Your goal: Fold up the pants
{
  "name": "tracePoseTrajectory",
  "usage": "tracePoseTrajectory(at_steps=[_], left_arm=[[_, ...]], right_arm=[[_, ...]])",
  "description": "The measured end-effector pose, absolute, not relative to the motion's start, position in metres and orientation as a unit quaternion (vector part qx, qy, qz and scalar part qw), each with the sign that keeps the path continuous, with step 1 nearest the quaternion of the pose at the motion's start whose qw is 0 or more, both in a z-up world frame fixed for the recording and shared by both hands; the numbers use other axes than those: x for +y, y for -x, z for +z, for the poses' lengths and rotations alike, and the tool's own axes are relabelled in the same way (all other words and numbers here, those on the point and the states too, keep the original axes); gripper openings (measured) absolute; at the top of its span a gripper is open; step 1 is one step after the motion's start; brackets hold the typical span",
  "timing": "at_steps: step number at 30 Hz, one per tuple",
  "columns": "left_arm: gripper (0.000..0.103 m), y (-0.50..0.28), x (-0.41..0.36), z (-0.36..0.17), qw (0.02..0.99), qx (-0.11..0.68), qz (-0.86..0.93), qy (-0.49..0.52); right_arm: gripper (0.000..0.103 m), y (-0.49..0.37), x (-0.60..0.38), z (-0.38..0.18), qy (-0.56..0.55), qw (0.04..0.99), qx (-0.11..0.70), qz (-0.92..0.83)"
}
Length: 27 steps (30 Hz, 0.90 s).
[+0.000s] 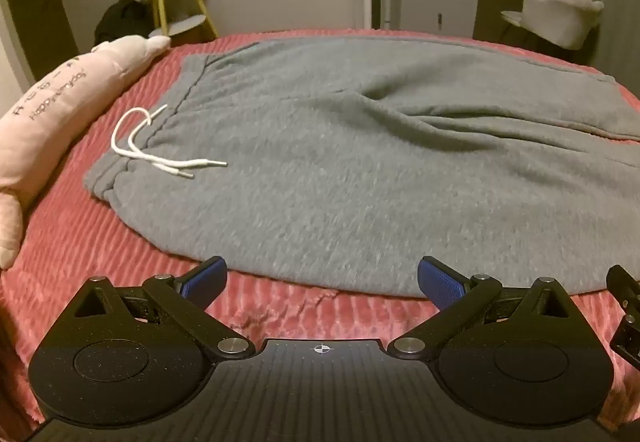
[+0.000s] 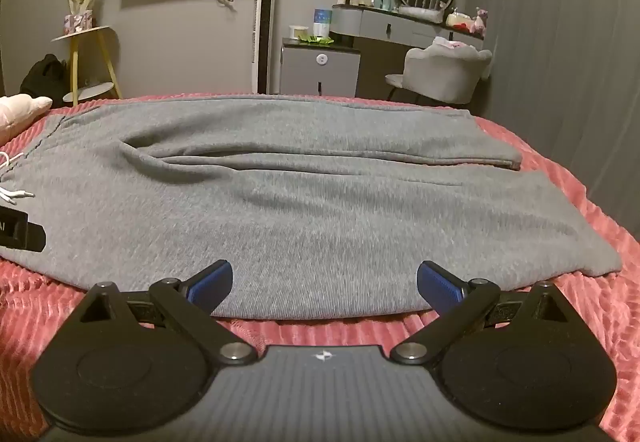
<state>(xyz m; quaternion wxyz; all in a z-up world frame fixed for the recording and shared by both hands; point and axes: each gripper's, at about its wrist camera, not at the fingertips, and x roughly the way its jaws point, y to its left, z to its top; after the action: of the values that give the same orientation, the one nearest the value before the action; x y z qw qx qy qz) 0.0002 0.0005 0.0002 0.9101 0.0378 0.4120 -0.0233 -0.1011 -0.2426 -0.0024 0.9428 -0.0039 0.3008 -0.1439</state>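
Looking along my left tool (image 1: pixel 322 282), I see its blue pads spread wide apart, gripping nothing, poised just short of the near edge of the pants (image 1: pixel 360 169). The grey pants lie spread flat across the bed (image 1: pixel 100 242), directly ahead of both tools. Their waistband sits ahead and to the left of my left tool, with the white drawstring (image 1: pixel 152 153) loose on top. A pink plush (image 1: pixel 52 113) lies further left, beside the waistband but apart from it. My right tool (image 2: pixel 324 284) is also wide apart and holds nothing; its fingertips hang over the near hem of the pants. The two legs run off to its right, the far one lying ahead of the near one, a crease between them.
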Motion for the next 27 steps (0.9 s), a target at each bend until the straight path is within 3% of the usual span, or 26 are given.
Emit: tracePoseTrajectory(at_steps=[27], left_arm=[[0.103,0.0013,0.0014,-0.0041,0.907,0.419,-0.018,-0.039]], right_arm=[[0.099,0.1030,-0.2412,-0.0022,0.001,0.942,0.298,-0.153]])
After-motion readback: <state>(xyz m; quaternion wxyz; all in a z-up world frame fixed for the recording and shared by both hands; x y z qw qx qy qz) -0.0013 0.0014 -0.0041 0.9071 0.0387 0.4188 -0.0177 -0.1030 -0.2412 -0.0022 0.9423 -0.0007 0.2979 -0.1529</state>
